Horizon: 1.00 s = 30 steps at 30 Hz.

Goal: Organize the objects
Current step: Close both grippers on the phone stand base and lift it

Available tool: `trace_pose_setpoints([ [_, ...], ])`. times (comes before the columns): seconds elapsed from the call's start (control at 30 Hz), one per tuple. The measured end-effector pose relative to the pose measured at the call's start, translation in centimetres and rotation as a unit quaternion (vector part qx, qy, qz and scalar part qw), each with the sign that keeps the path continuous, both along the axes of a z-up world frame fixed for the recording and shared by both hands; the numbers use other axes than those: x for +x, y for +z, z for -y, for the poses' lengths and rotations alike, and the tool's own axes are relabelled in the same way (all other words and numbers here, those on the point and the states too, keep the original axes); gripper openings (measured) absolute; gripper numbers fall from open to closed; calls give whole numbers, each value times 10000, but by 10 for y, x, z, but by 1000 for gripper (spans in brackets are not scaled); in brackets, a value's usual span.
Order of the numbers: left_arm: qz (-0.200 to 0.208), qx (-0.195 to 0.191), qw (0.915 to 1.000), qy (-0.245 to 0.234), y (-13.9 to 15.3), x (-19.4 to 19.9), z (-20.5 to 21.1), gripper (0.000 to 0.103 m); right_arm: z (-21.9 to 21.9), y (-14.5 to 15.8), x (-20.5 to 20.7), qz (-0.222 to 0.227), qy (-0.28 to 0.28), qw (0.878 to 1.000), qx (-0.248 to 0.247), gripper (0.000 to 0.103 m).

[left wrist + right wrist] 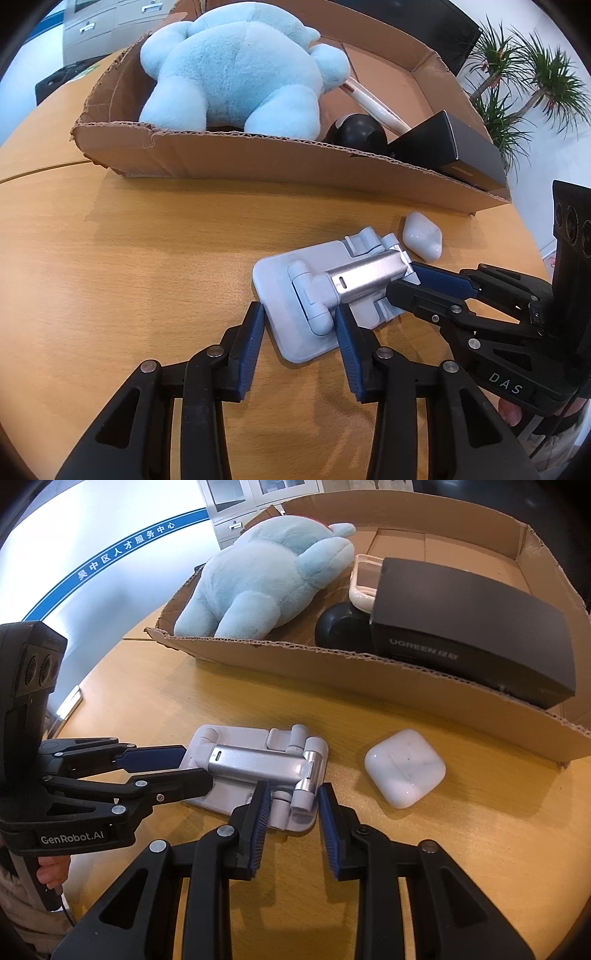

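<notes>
An office: grey filing cabinets (92, 26), wooden desk (129, 258), potted plant (524, 81), wall signage (122, 550).

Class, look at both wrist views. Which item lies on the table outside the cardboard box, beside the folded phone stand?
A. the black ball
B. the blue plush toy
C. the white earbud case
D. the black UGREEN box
C: the white earbud case sits on the bare wooden table next to the phone stand, while the plush toy, UGREEN box and black ball are inside the cardboard box.
</notes>
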<state>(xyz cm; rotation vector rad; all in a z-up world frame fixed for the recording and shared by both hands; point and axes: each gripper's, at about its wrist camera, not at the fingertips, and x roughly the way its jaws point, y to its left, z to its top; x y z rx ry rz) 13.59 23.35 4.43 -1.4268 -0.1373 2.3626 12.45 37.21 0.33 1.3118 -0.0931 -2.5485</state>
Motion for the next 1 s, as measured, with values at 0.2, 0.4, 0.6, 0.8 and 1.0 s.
trace_pose_setpoints([
  [0.2, -101, -58, 9999, -8, 4, 3, -2, 36, -1, 1, 4, -85, -146, 9999, -10, 23],
  [0.4, -163, -56, 9998, -20, 9, 6, -1, 36, 0, 7, 8, -194, -203, 9996, 18, 23],
  [0.6, -267, -90, 9996, -33, 16, 11, 0, 36, 1, 15, 14, -308, -250, 9992, 71, 21],
  [0.8, -355, -23, 9992, -192, 26, 13, -6, 25, 5, 26, 19, -410, -121, 9991, -84, 4],
  [1.0, -253, -88, 9996, -6, 17, 9, 1, 25, -1, 24, 19, -424, -415, 9981, 173, 8],
])
